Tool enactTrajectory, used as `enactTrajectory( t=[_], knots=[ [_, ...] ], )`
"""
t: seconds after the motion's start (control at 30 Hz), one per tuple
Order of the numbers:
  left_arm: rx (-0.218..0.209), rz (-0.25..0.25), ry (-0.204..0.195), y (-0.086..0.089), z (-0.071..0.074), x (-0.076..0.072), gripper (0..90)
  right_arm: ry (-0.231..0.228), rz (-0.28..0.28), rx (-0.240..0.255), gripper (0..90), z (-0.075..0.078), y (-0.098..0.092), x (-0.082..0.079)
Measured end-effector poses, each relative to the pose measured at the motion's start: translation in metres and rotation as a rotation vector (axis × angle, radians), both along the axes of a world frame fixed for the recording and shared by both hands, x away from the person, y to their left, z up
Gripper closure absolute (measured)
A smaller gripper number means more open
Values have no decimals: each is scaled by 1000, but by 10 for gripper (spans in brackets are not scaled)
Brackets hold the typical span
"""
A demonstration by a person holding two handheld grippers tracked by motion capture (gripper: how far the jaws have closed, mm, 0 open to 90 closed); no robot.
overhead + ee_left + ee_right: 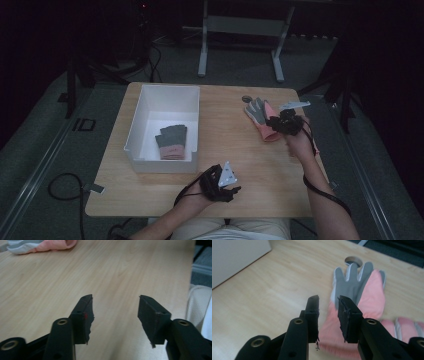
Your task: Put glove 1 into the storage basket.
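Observation:
A pink and grey work glove (259,116) lies flat at the table's far right, fingers pointing away. My right gripper (280,123) hovers over its cuff end. In the right gripper view the jaws (329,307) stand a narrow gap apart above the pink cuff of the glove (362,290), with nothing pinched between them. My left gripper (232,191) is low over the bare wood near the front edge. Its jaws (115,312) are open and empty, and the glove (42,245) lies far off at the top left of that view.
A white bin (135,135) stands on the left half of the table with a folded grey and pink glove pair (172,142) inside. A round cable hole (246,99) sits just beyond the glove's fingertips. More pink and grey fabric (404,327) lies beside the cuff.

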State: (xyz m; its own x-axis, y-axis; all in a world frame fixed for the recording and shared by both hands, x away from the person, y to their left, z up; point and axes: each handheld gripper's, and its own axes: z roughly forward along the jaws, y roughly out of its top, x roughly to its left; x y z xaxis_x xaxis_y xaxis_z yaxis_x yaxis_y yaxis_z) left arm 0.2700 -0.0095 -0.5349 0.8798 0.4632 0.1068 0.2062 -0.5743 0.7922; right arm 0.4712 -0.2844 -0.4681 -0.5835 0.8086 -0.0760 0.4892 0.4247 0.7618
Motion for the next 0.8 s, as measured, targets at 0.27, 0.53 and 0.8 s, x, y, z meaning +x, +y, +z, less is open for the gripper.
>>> enactTrajectory(
  t=[0.27, 0.53, 0.8],
  knots=[
    [-31, -7, 129, 9, -24, -6, 36, 50, -55, -33, 699, -20, 12, 48],
    [-69, 12, 64, 17, -27, -16, 16, 82, -132, -71, 686, -47, 15, 73],
    [-79, 18, 45, 18, -28, -16, 16, 121, -170, -87, 755, -68, 16, 81]
  ],
)
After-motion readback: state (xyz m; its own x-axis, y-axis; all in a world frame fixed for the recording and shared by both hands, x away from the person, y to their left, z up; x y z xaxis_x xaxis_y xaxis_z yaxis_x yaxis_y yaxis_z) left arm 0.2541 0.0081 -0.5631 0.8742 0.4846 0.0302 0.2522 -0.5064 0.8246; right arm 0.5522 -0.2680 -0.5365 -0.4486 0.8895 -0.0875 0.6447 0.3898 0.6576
